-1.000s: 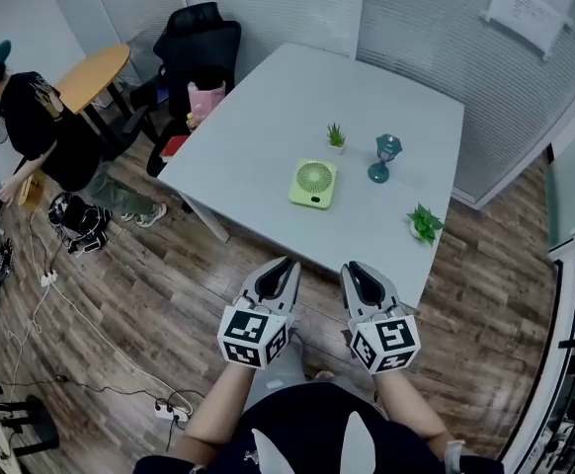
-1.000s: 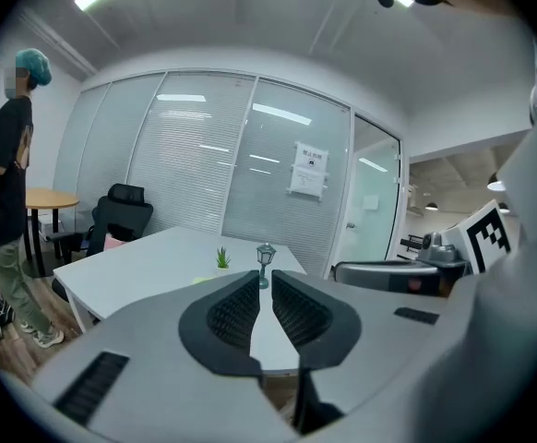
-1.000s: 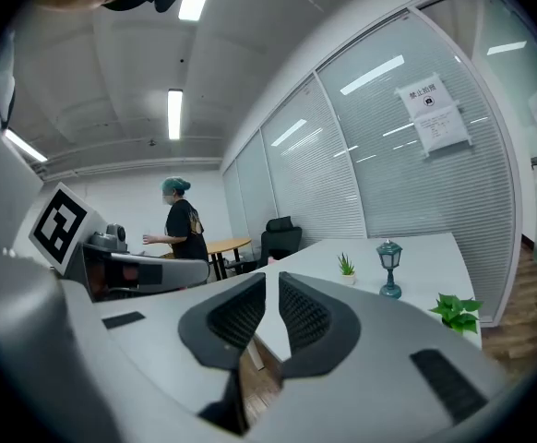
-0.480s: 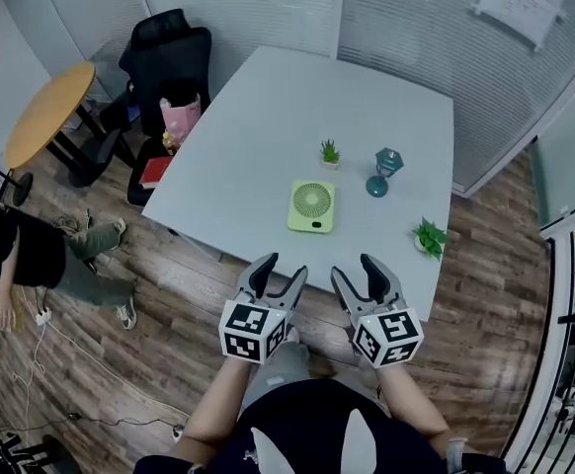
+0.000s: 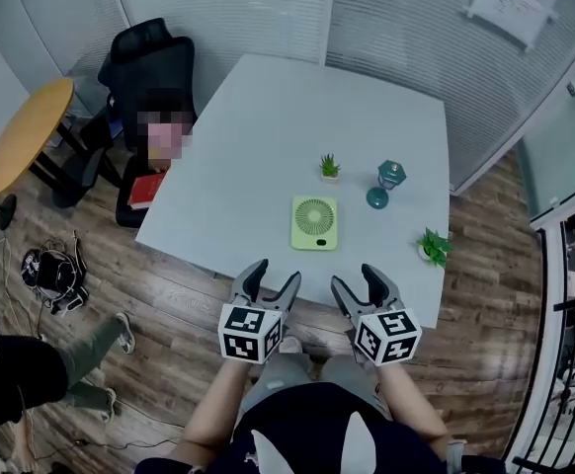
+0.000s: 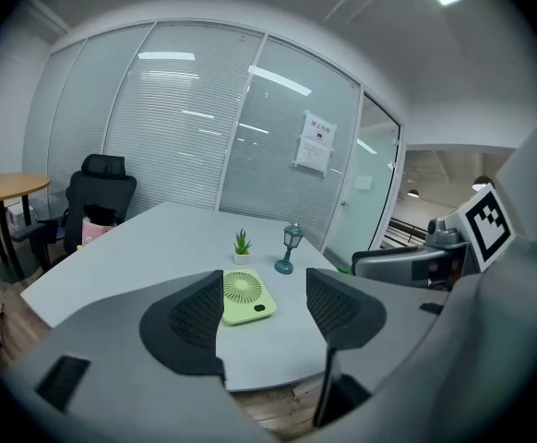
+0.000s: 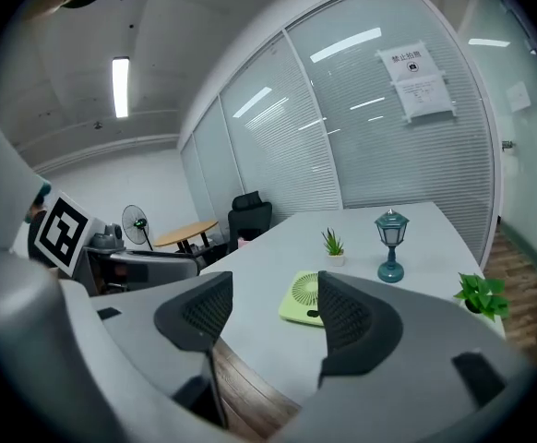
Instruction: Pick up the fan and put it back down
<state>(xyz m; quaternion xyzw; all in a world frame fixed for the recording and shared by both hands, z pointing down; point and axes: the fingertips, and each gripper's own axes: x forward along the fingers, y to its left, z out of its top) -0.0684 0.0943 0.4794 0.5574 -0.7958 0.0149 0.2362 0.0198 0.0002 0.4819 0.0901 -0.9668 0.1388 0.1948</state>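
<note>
A flat light-green fan [image 5: 314,222] lies on the white table [image 5: 238,156], near its front edge. Both grippers hover short of that edge, over the wooden floor, pointing at the fan. My left gripper [image 5: 268,282] has its jaws opening, with nothing between them. My right gripper [image 5: 359,284] is opening too and is also empty. The left gripper view has the fan [image 6: 243,297] showing in the gap of the left gripper [image 6: 264,314]. In the right gripper view the fan [image 7: 302,301] sits partly behind the right finger of the right gripper [image 7: 273,317].
Behind the fan stand a small potted plant [image 5: 330,166] and a teal lantern lamp [image 5: 386,183]. A leafy plant [image 5: 434,246] sits at the table's right front edge. A black chair [image 5: 149,62] and a round wooden table [image 5: 26,131] are at the left. A person's legs [image 5: 41,368] show lower left.
Both grippers went from shut to wide apart and moved closer to the table's front edge. The person at the left walked toward the lower left.
</note>
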